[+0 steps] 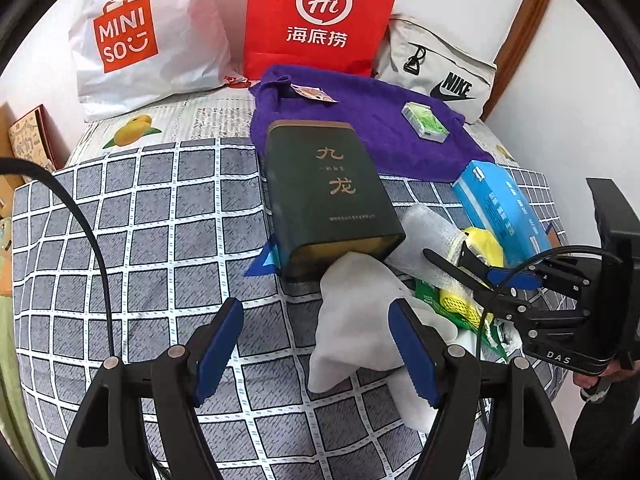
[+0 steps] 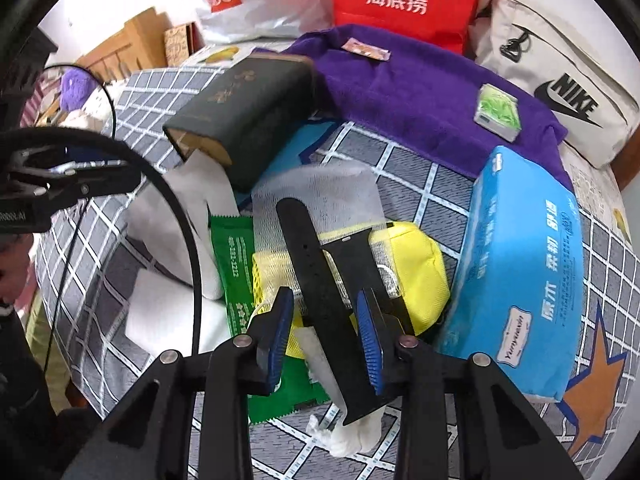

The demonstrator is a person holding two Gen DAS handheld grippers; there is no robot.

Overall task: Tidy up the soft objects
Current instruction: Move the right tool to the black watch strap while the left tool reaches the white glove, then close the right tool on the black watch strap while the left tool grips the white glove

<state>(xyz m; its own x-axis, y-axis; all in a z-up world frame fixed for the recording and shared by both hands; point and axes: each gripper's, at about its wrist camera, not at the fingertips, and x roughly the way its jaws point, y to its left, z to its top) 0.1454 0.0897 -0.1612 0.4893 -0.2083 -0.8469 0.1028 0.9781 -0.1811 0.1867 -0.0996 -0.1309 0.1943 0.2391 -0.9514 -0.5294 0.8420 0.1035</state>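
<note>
- Most of the sorting looks undone: the soft things lie in one heap on the checked bedspread (image 1: 120, 240), just right of the dark green tin (image 1: 328, 196), which lies on its side.
- In that heap are a white cloth (image 1: 356, 312), spilling from near the tin's open mouth, bubble wrap (image 1: 428, 236), a yellow pouch (image 2: 412, 268), a green sachet (image 2: 236, 264) and a blue tissue pack (image 2: 524, 264) on the right.
- The right gripper (image 2: 326, 332) points down over the heap; a black strap (image 2: 316, 280) lies between its narrowed jaws, but whether the pads press on it I cannot tell.
- The left gripper (image 1: 316, 344) stands released, wide open over the white cloth, grasping nothing.
- Farther off, a purple towel (image 1: 360, 120) lies spread flat with a small green packet (image 1: 425, 122) on it; a red bag (image 1: 320, 16) and a white bag (image 1: 148, 40) stand beyond, with nothing visibly put in either.
</note>
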